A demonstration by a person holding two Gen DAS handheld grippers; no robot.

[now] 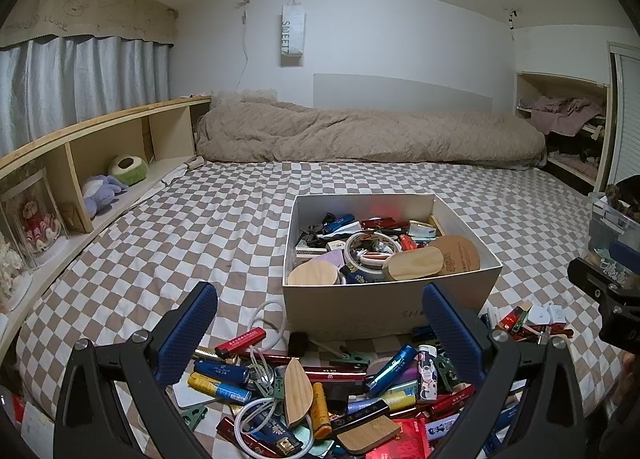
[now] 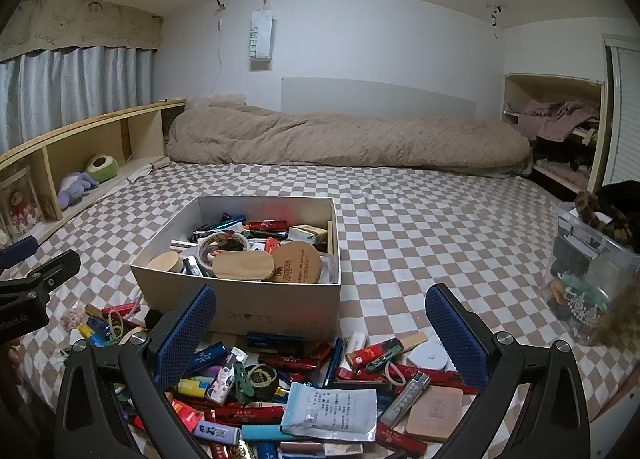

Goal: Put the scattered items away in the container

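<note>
Bed (image 1: 224, 219), checked cover: carries everything listed here; soft underfoot, so things on it may tip or sink a little when I press down.

Box (image 1: 384, 305), white card, open top: stands on the bed toward its near edge, already well filled with wooden lids, tape rolls and pens. Stiff enough, I judge, but not to be shoved; I drop things in over the near wall.

Scattered pile (image 2: 304, 391): spread along the near edge of the bed, right up against the front of the box.

Foil sachet (image 2: 330, 411), pale blue: lies flat on top of the pile. Light, limp, probably slick; best taken by one edge.

Pink pad (image 2: 434, 413), square: flat, looks firm; take it across its two sides.

Wooden leaf-shaped piece (image 1: 298, 393): rigid, smooth, light; take it across the narrow width.

Tape measure (image 2: 428, 357), white and round: hard shell, likely slippery; grip across the flat faces.

Lighters and pens, e.g. the blue tube (image 1: 392, 369): small, hard, apt to roll; take each across its middle, not the ends.

White cable (image 1: 260, 323): floppy and looped among the rest; it may drag neighbours along.

My left gripper (image 1: 316, 305): jaws spread wide, nothing in them, poised over the left part of the pile.

My right gripper (image 2: 320, 307): likewise wide and empty, over the right part of the pile.
</note>
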